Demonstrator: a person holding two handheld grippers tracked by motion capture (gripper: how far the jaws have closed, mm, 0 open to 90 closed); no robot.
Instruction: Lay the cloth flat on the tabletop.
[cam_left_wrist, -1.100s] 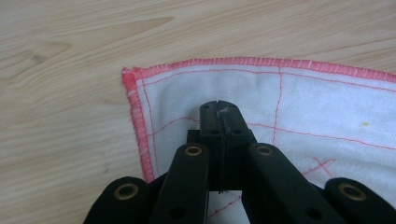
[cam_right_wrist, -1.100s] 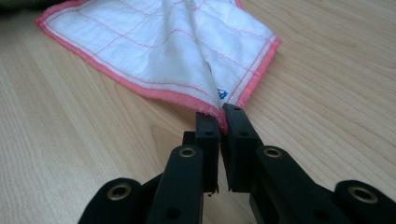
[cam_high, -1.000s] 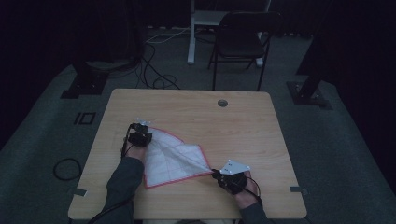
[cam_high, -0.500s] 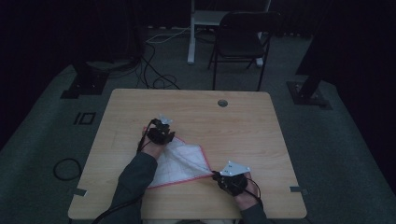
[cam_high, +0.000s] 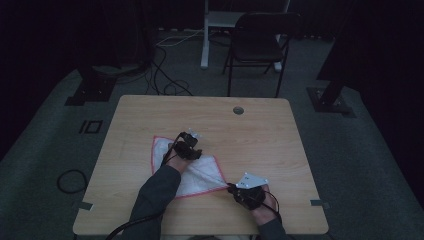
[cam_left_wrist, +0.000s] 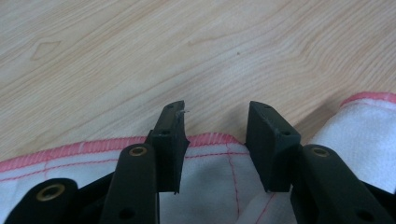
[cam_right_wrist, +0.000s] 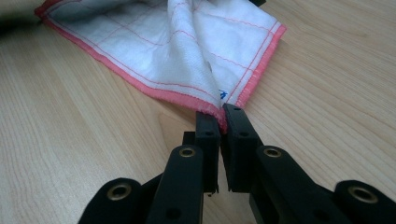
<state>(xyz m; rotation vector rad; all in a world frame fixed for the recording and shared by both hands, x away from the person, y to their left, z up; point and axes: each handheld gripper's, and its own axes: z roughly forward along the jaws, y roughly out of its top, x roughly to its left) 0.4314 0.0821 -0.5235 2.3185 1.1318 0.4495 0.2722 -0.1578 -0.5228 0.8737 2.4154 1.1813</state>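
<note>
Here the white cotton cloth with a pink stitched hem and thin red grid lines (cam_high: 192, 170) lies partly folded on the pale wood-grain table (cam_high: 260, 135), in the near half between the two tongs. The right gripper (cam_right_wrist: 223, 116) pinches the cloth's near-right corner, its jaws closed tight on the pink hem; in the high view this gripper (cam_high: 235, 189) sits at the point where the cloth tapers to a tip. The left gripper (cam_left_wrist: 215, 126) has just been opening its jaws, and they now stand wide with nothing pressed between them; the hem it let go lies flat just under and behind the jaw tips, with bare table ahead. In the high view the left gripper (cam_high: 187, 145) hovers at the cloth's far edge.

The relation that matters: the cloth's long axis runs from its far-left corner down to the pinched near-right corner, so the held corner is an anchor and any next fold or pull works along that diagonal. The left gripper is the free one and is nearer the loose far edge.

The person's left sleeve (cam_high: 157, 192) covers the middle of the cloth, so how the layers overlap there is hard to tell. The high view is dim.
</note>
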